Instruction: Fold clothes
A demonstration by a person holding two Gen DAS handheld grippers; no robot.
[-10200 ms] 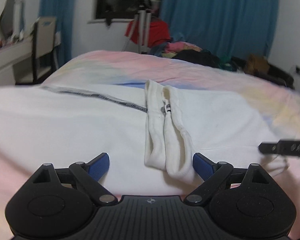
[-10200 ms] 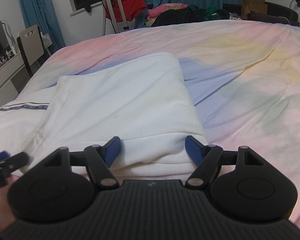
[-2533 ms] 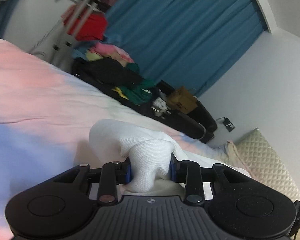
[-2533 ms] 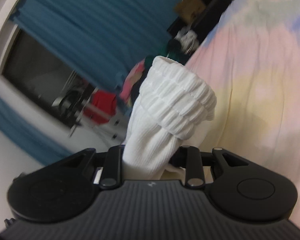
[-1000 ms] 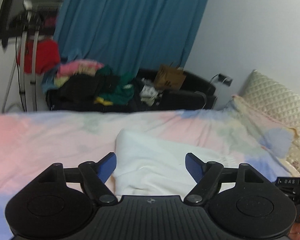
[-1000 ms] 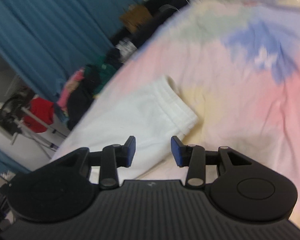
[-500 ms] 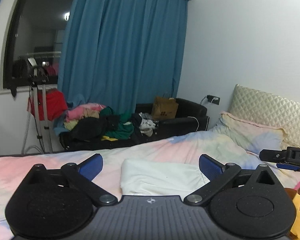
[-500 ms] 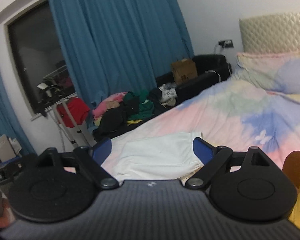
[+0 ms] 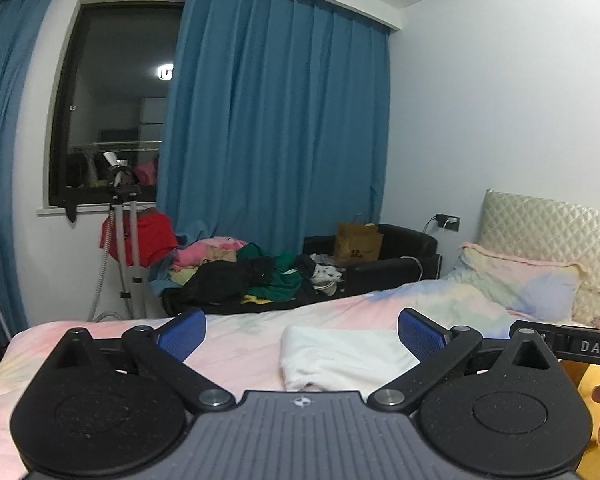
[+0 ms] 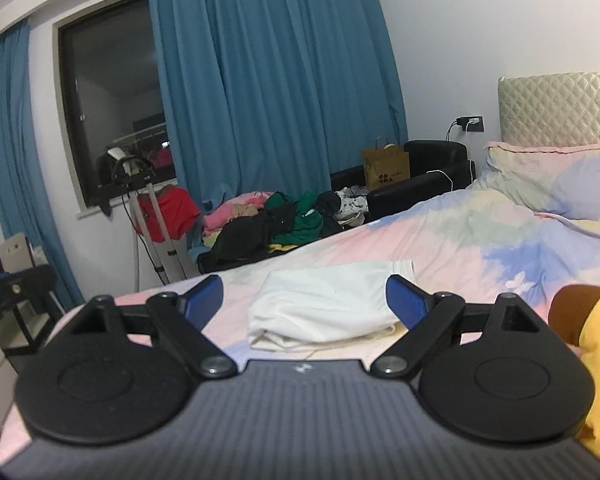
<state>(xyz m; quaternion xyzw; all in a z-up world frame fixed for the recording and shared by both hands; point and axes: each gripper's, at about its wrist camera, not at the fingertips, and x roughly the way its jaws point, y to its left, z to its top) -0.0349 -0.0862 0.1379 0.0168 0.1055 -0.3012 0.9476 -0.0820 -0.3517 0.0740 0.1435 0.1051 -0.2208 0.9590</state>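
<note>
A folded white garment [image 9: 340,354] lies flat on the pastel bed cover [image 9: 240,332]; the right wrist view shows it [image 10: 328,300] with its ribbed hem toward the pillow. My left gripper [image 9: 300,326] hangs above and short of the garment, jaws wide open, nothing between the blue pads. My right gripper [image 10: 302,290] is open too, held back from the garment with nothing between its pads. Its black body [image 9: 580,346] and part of a hand show at the right edge of the left wrist view.
Beyond the bed, a black sofa [image 9: 400,248] holds a heap of clothes [image 9: 252,268] and a brown paper bag [image 9: 358,244]. A stand with a red garment [image 9: 140,236] is by the window. A pillow [image 10: 552,180] and a yellow-brown plush [image 10: 596,320] lie to the right.
Both grippers opened wide, rose and drew back from the white garment. It now lies folded on the bed, farther off and smaller in both views.
</note>
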